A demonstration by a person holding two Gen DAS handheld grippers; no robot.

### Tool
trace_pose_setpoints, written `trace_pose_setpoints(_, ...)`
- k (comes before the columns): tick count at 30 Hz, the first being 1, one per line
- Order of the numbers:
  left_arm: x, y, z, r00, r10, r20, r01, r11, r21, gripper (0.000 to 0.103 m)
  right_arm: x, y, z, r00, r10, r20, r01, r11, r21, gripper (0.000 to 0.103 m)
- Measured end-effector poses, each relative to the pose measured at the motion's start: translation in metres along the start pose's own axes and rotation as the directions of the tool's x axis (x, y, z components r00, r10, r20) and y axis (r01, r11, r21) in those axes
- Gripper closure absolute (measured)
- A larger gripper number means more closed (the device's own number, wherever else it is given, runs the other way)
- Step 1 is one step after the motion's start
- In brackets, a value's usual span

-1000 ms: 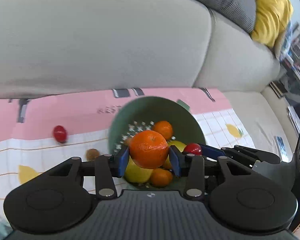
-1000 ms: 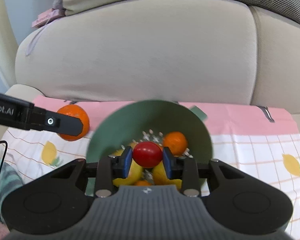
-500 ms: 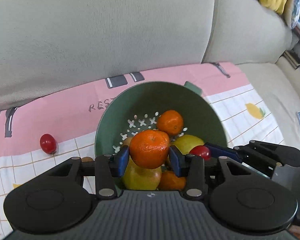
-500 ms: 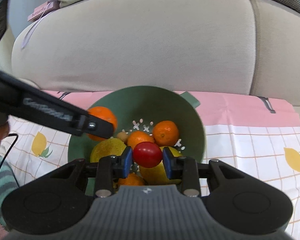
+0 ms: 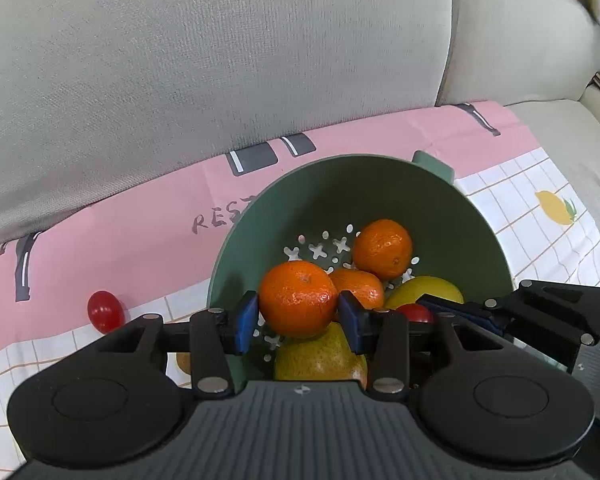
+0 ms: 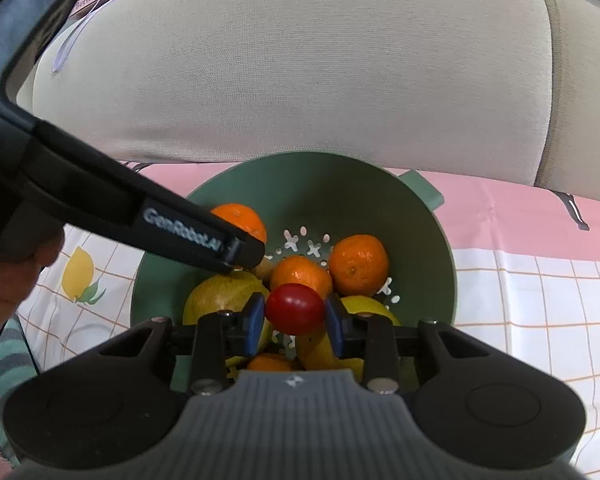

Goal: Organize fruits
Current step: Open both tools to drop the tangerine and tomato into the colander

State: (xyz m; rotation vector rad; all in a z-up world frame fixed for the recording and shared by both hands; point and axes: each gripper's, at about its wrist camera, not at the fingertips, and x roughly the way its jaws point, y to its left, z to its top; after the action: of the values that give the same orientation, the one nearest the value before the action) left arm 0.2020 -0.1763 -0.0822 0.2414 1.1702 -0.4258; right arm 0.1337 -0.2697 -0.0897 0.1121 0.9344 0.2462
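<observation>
A: How are the fingers of each gripper set?

B: A mandarin point(image 5: 298, 299) is clamped by the left gripper point(image 5: 298, 320), and a red cherry tomato point(image 6: 295, 309) is pinched by the right gripper point(image 6: 295, 322). Both are held above the green colander point(image 5: 380, 184).

A: What is seen inside the colander?

B: Two more mandarins point(image 5: 383, 249), a yellow lemon point(image 5: 428, 291) and a pear point(image 5: 320, 356) are piled there. A second cherry tomato point(image 5: 105, 311) is left on the cloth point(image 5: 140, 232) beside the colander, at the view's left.
</observation>
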Motion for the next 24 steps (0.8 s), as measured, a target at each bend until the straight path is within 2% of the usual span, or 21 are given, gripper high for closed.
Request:
trace_pose_setpoints(6, 0.006, 0.001, -0.001, 1.0, 0.002, 0.004, -0.002, 1.0, 0.014, 0.054, 0.003, 0.001, 0.001, 0.999, 0.032, -0.016, -0.031, 0.999, 0.019, 0.073)
trace_pose_setpoints(14, 0.006, 0.008, -0.004, 1.0, -0.011, 0.003, 0.011, 1.0, 0.025, 0.053, 0.007, 0.004, 0.003, 0.999, 0.025, -0.026, -0.025, 1.0, 0.005, 0.073)
trace_pose_setpoints(19, -0.003, 0.011, -0.007, 0.999, -0.045, 0.014, 0.045, 0.999, 0.019, 0.046, 0.006, 0.002, 0.005, 0.999, 0.025, -0.031, -0.025, 1.0, 0.018, 0.073)
trace_pose_setpoints(24, -0.023, 0.013, -0.01, 0.997, -0.061, 0.052, 0.061, 0.998, 0.011, 0.046, 0.006, 0.004, 0.009, 0.999, 0.016, -0.039, -0.015, 1.0, 0.023, 0.072)
